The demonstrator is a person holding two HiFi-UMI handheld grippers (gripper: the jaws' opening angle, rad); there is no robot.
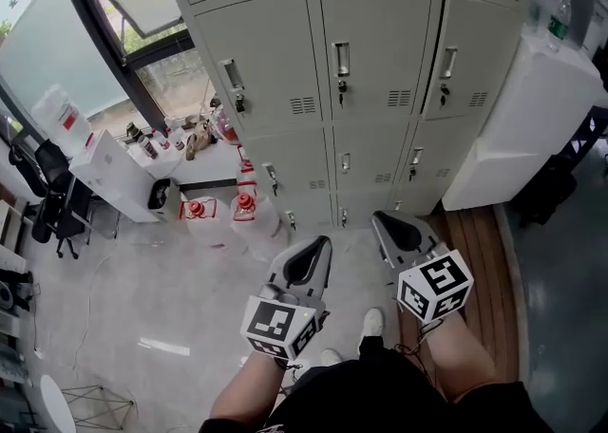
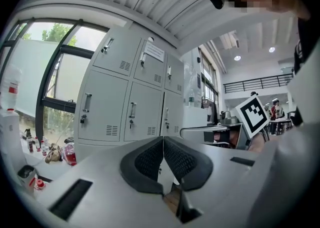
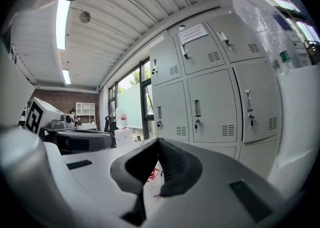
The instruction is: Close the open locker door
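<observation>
A bank of grey lockers (image 1: 380,51) fills the wall ahead, each door with a handle and a small vent. Every door I can see lies flush; no open one shows in any view. The lockers (image 2: 130,112) also stand ahead in the left gripper view, and the lockers (image 3: 210,107) in the right gripper view. My left gripper (image 1: 318,243) hangs low in front of my body, shut, with nothing between its pads. My right gripper (image 1: 380,219) is beside it, also shut and empty. Both point toward the lockers' bottom row, well short of them. The left gripper (image 2: 163,139) and right gripper (image 3: 159,141) show their pads touching.
A tall white cabinet (image 1: 532,127) stands against the lockers on the right, on a wooden platform (image 1: 475,241). Left of the lockers are water jugs with red caps (image 1: 245,208), a white table with bottles (image 1: 142,160), a black office chair (image 1: 52,194) and a large window (image 1: 76,23).
</observation>
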